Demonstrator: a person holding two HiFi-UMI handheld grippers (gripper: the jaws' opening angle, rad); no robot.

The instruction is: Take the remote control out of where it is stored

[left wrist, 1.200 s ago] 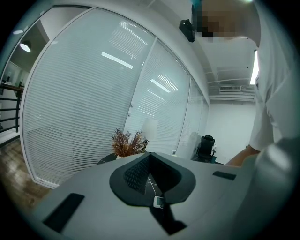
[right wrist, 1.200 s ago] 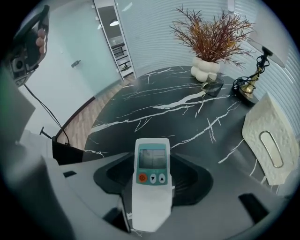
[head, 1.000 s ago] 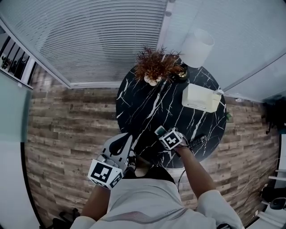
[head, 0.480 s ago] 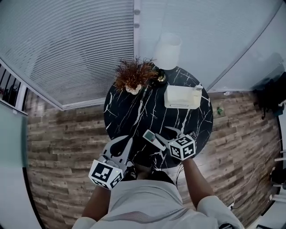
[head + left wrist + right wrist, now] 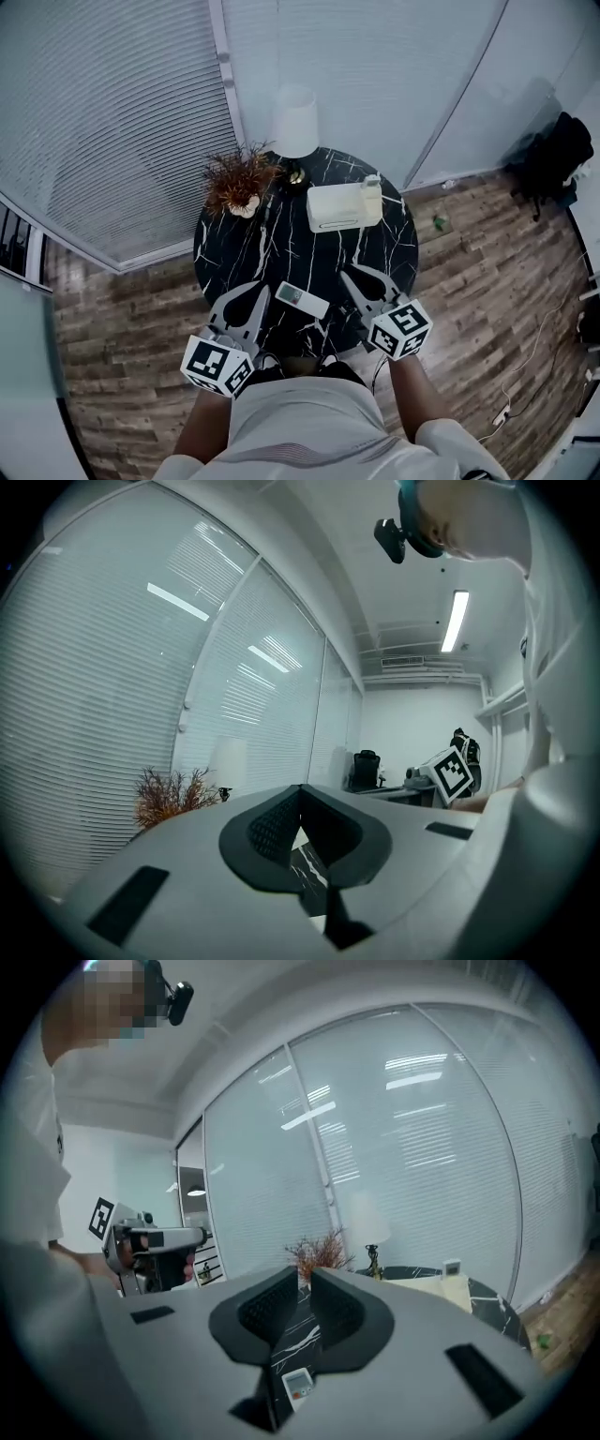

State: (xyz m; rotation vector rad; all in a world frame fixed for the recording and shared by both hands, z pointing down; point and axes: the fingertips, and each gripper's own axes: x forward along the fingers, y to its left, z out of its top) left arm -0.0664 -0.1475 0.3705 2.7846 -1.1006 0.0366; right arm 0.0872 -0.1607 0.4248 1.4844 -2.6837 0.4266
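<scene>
The white remote control (image 5: 300, 298) lies flat on the round black marble table (image 5: 281, 244), near its front edge and between my two grippers. It also shows in the right gripper view, as the remote control (image 5: 298, 1387) low under the jaws. My right gripper (image 5: 364, 278) sits just right of it; its jaws are closing, a narrow slit is left and nothing is between them (image 5: 302, 1283). My left gripper (image 5: 246, 309) is just left of the remote, with its tips together and empty (image 5: 300, 794).
A white open box (image 5: 337, 208) with a small white object (image 5: 372, 187) at its right end stands on the table's far side. A dried plant (image 5: 239, 180) and a white-shaded lamp (image 5: 293, 122) stand at the back. Wooden floor surrounds the table.
The right gripper held the remote over the table half a second ago; now the remote lies on the table and the gripper has drawn back to the right, its jaws narrowed. The left gripper stayed put.
</scene>
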